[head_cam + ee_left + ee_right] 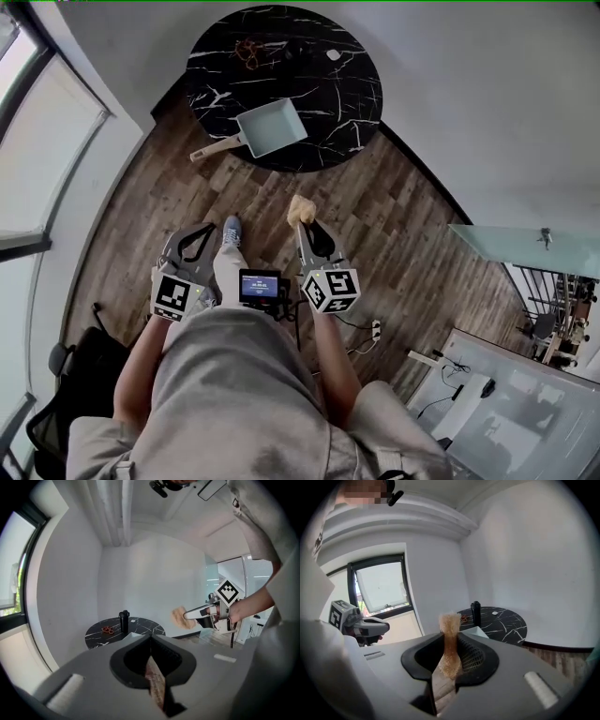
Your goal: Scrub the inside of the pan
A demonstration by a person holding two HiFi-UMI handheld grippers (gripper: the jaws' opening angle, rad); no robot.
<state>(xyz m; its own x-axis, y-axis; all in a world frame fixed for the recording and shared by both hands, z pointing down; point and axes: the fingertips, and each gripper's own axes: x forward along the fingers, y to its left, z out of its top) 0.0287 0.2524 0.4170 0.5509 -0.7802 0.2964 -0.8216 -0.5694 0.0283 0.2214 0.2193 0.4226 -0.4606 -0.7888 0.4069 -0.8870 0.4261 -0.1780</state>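
Observation:
A light blue square pan [272, 127] with a pale handle lies on the round black marble table [347, 103], well ahead of both grippers. My right gripper [302, 225] is shut on a tan sponge [300, 210] that sticks out past its tips. The sponge [450, 634] stands pinched between the jaws in the right gripper view, with a corner of the pan [474, 632] behind it. My left gripper [208, 228] is shut and holds nothing; its jaws meet in the left gripper view [151, 641]. Both hang over the wooden floor, short of the table.
On the table's far side stand a black bottle [123, 620], a reddish-brown object [247, 52] and a small white item [334, 54]. A glass-topped table [525, 248] is at the right, a dark chair [56, 412] at the lower left, windows along the left wall.

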